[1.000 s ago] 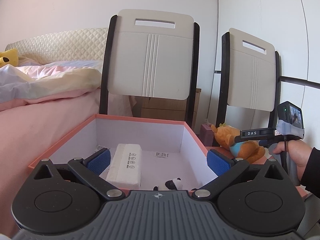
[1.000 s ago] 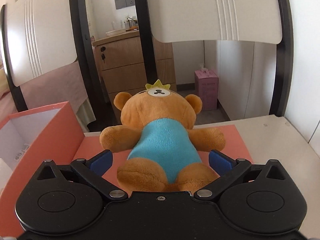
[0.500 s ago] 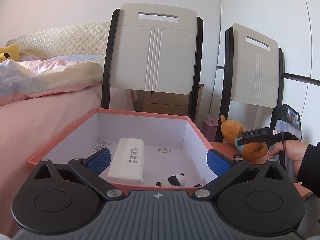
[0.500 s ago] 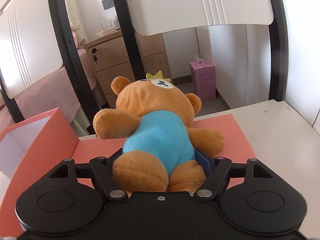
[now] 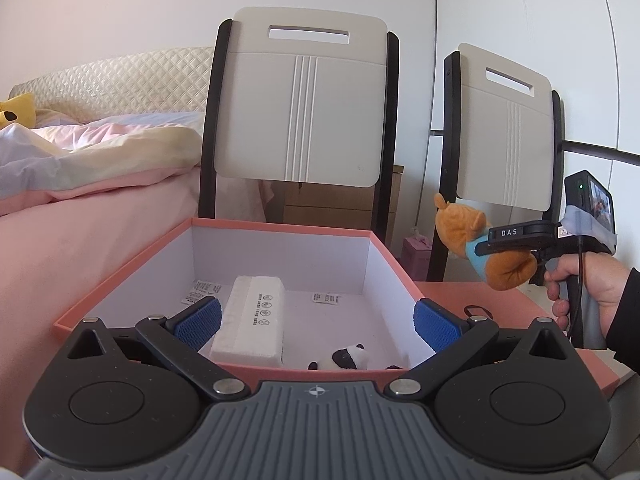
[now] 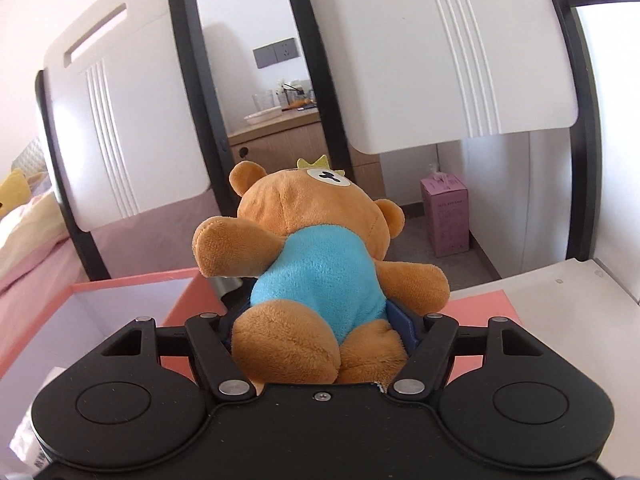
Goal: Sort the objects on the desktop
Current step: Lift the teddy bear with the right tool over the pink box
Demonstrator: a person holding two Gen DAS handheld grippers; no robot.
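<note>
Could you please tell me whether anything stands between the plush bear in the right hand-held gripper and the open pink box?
Nothing visible does. The brown plush bear in a blue shirt, clamped in the right hand-held gripper, hangs beside the open pink cardboard box, above its near wall. Only that wall lies between.

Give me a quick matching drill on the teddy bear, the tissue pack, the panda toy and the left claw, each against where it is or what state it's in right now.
Things:
1. teddy bear
2. tissue pack
3. panda toy
4. left claw

States:
A. lying in the box, left of centre
B. open, nothing between its pads
C. clamped in the right claw, off the table
D. lying in the box by its near wall

Pairs: 1-C, 2-A, 3-D, 4-B
</note>
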